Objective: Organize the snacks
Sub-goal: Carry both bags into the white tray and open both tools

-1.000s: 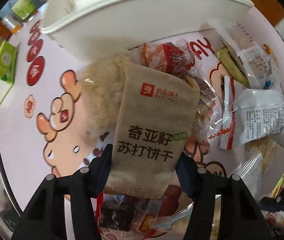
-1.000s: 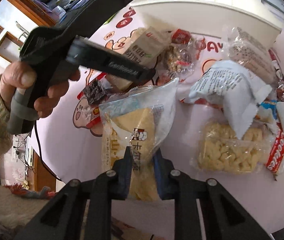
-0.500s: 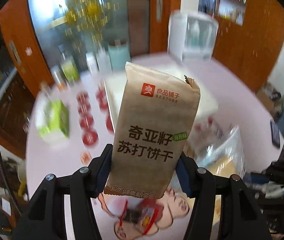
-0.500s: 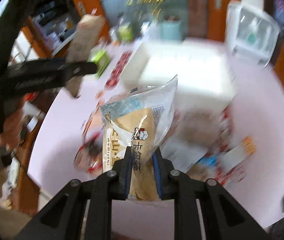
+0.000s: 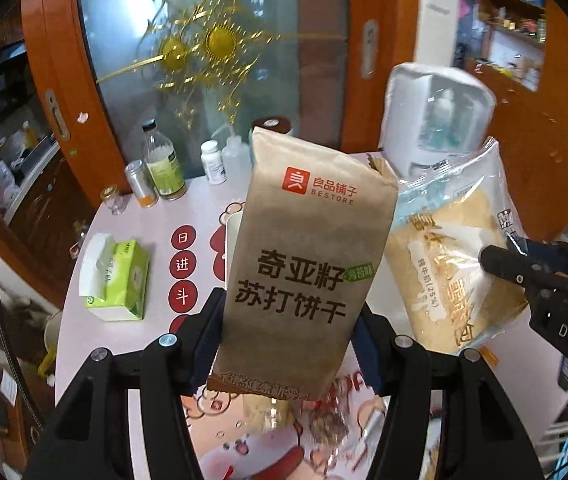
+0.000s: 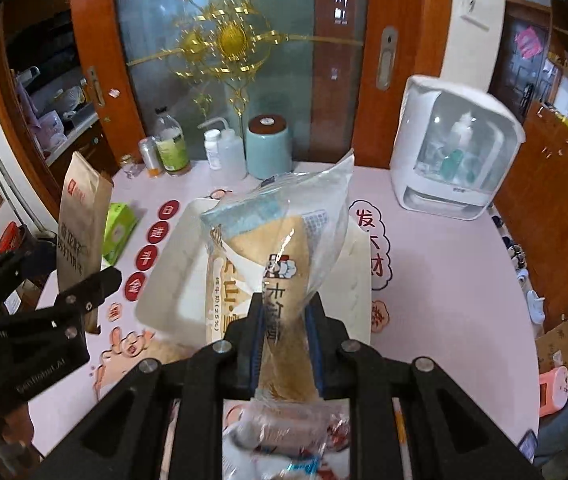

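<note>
A brown paper cracker packet (image 5: 308,248) stands upright between the pads of my left gripper (image 5: 288,340), which is shut on its lower half, well above the pink table. My right gripper (image 6: 284,332) is shut on a clear bag of bread (image 6: 280,248), pinching its lower middle. In the left wrist view that bread bag (image 5: 444,264) hangs just right of the brown packet. In the right wrist view the brown packet (image 6: 80,232) is at the far left. A white open bin (image 6: 164,280) sits on the table behind and below the bread bag.
A green tissue box (image 5: 116,276), bottles (image 5: 164,164), a teal canister (image 6: 268,148) and a white appliance (image 6: 456,144) stand along the table's left and far sides. Loose snacks (image 6: 284,432) lie under the grippers. The table's right edge (image 6: 524,320) drops to floor clutter.
Both grippers have risen off the snack pile with their packets still held. The views tilted up from the tabletop to the room, and the bread bag now hangs beside the brown packet.
</note>
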`<state>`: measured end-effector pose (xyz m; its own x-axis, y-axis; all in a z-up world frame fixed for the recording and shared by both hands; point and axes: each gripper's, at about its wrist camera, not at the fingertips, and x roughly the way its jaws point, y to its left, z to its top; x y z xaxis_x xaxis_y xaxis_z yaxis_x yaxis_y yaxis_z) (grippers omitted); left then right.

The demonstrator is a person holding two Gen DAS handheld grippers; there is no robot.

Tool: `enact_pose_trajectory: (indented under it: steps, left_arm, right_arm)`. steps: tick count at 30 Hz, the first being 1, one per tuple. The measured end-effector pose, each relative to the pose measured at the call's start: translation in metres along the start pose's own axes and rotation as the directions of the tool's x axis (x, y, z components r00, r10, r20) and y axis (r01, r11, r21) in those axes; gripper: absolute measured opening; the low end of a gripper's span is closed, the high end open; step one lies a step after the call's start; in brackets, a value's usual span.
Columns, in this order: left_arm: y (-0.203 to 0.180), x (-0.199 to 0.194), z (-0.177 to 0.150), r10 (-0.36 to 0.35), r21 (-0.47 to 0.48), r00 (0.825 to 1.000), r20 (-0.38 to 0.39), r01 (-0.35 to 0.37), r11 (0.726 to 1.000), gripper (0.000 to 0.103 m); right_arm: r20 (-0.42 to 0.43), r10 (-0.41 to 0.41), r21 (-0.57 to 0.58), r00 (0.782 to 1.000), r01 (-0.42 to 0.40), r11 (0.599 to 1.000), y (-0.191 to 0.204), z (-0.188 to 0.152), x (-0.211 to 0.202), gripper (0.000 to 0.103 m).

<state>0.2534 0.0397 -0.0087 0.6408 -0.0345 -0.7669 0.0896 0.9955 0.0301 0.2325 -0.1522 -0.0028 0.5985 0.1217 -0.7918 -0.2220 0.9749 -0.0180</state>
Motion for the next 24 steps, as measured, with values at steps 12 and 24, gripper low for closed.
enact_pose_trajectory:
  steps: [12,24]
  left_arm:
    - [-0.024,0.116,0.023,0.100,-0.020,0.982,-0.157,-0.105,0.994,0.094]
    - [-0.025,0.097,-0.015,0.058,-0.026,0.969,-0.240,-0.066,0.997,0.094]
  right_arm:
    - [-0.115,0.034,0.018,0.993,-0.032,0.999,-0.028,0.013,0.106,0.046]
    - [-0.189,0.065,0.003,0.980,-0.066,0.998,-0.025,-0.006,0.100,0.048]
